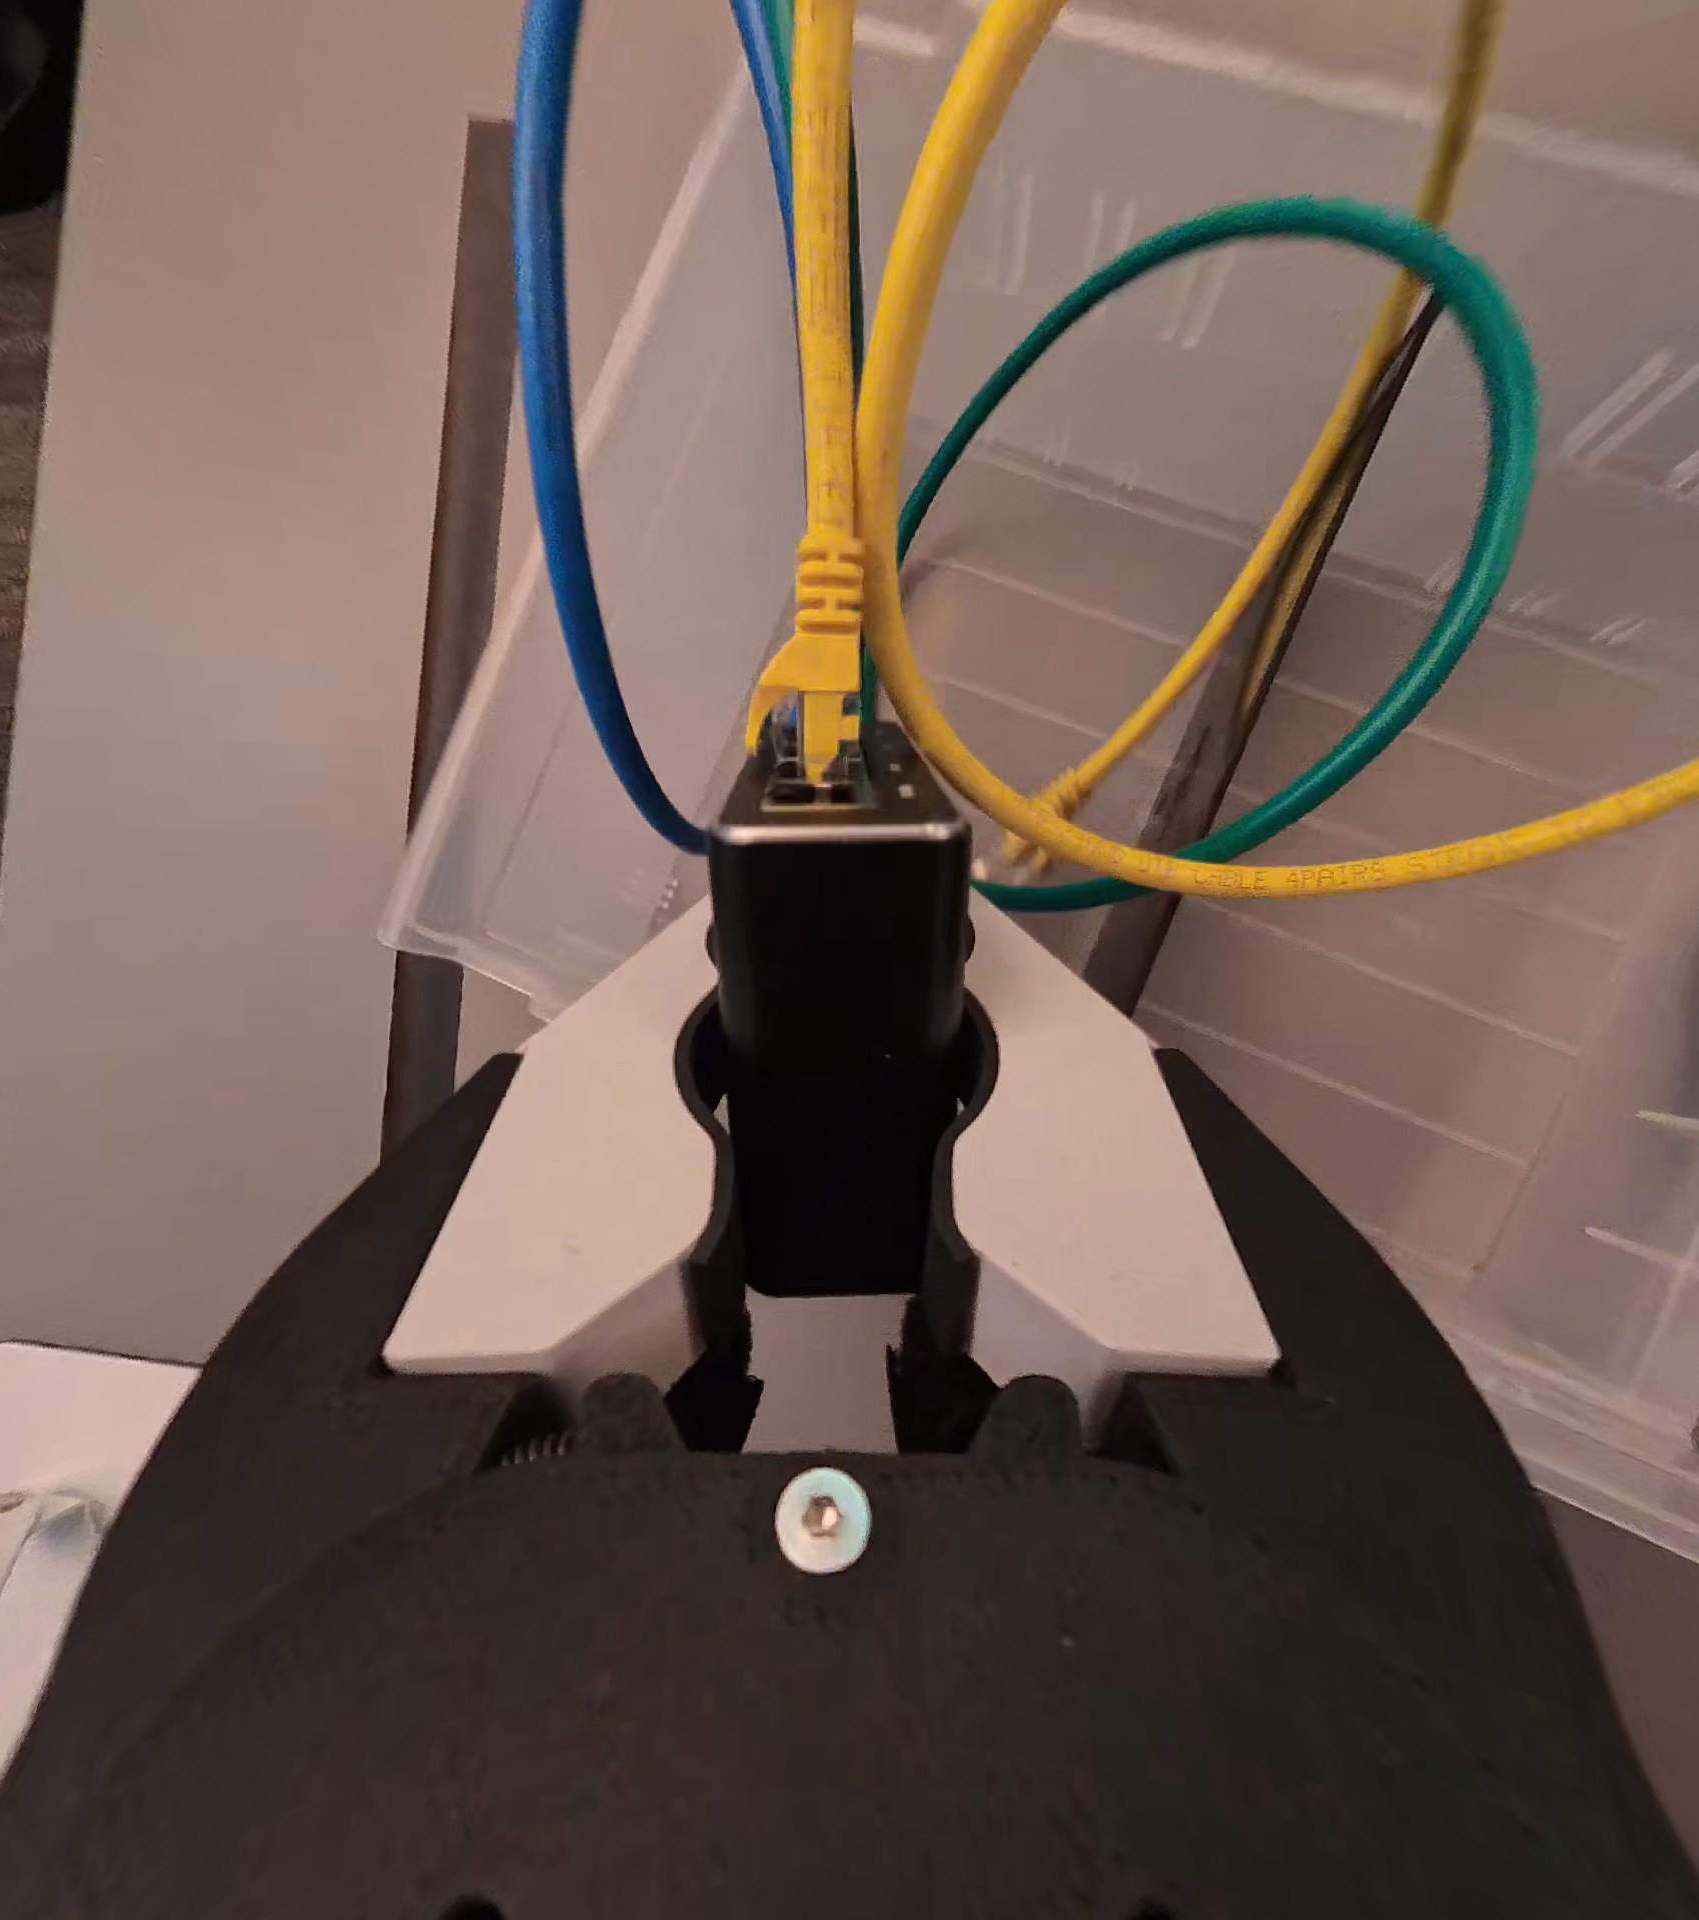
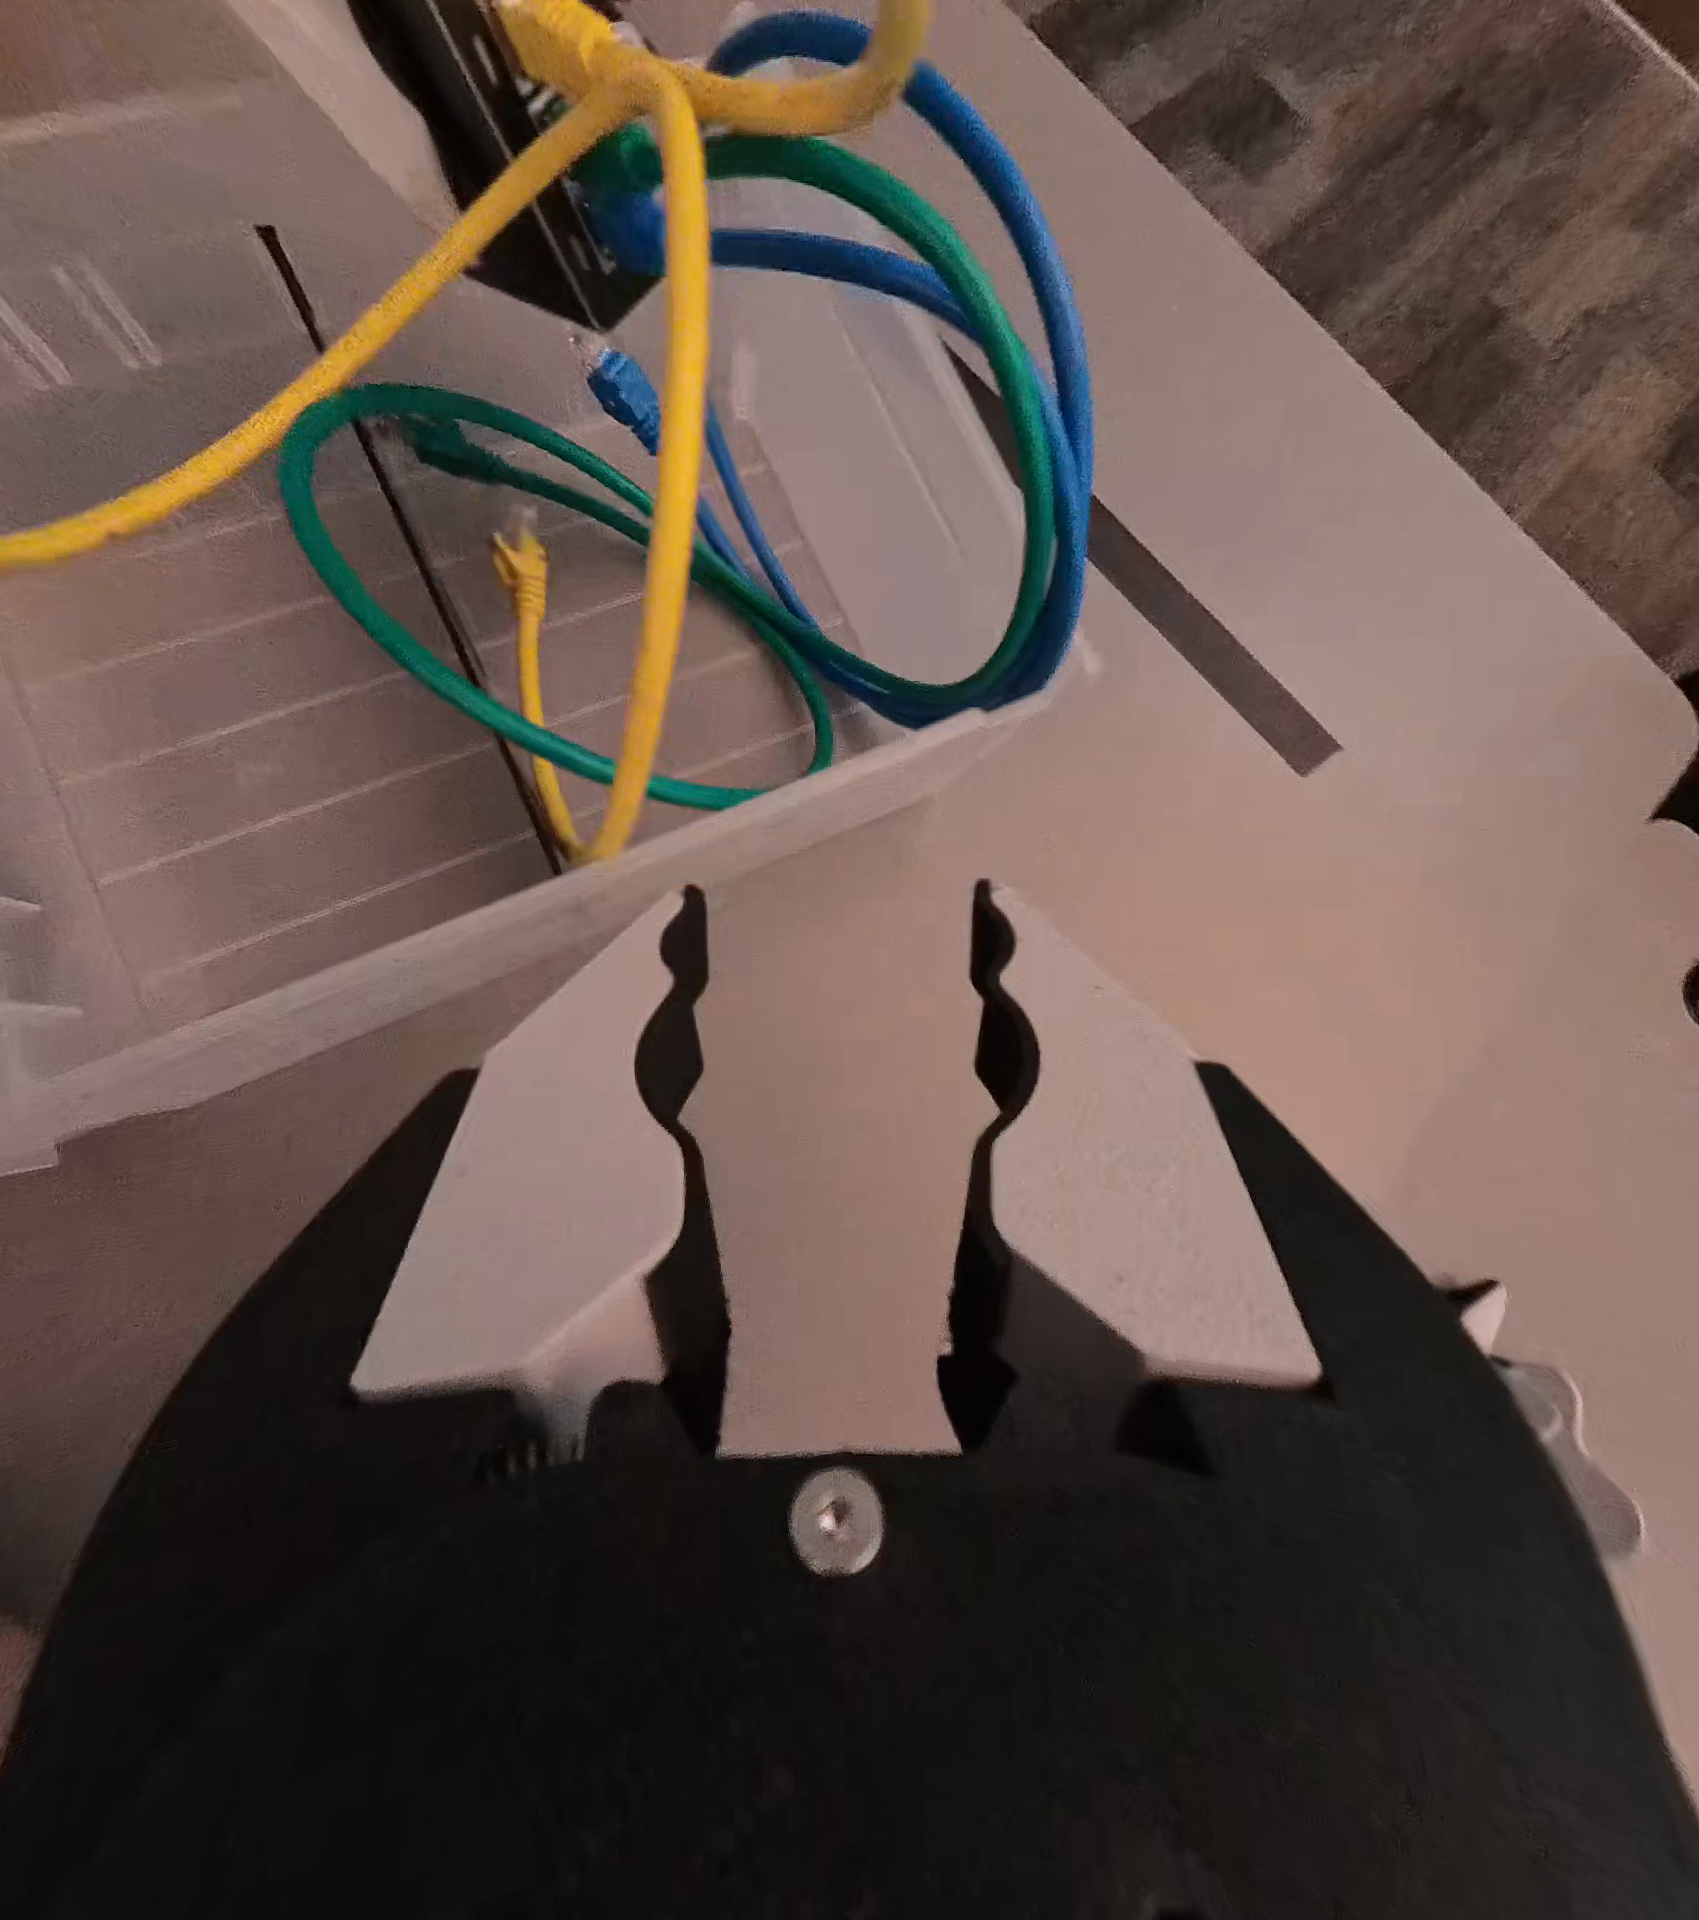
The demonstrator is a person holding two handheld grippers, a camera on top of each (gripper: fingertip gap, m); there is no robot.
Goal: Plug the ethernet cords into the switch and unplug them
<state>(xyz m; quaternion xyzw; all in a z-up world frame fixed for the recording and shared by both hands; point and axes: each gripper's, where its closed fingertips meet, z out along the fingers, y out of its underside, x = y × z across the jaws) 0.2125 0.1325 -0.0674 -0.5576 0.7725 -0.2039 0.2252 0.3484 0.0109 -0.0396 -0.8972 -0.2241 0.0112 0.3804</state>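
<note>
The left gripper has a broad, matte black, coarse-textured plastic body that swells into a rounded hump, with a silver hex-socket screw on a pale washer at its centre. Two pale grey wedge-shaped fingers taper forward, their inner edges lined with black scalloped pads. The right gripper is built alike: black grainy shell, central silver screw, grey wedge fingers and wavy black inner pads.

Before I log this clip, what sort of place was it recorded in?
Probably an indoor tabletop workstation, though home or office I can't tell. A white table holds a clear plastic bin of coloured ethernet cords, with patterned carpet-like flooring below.
</note>
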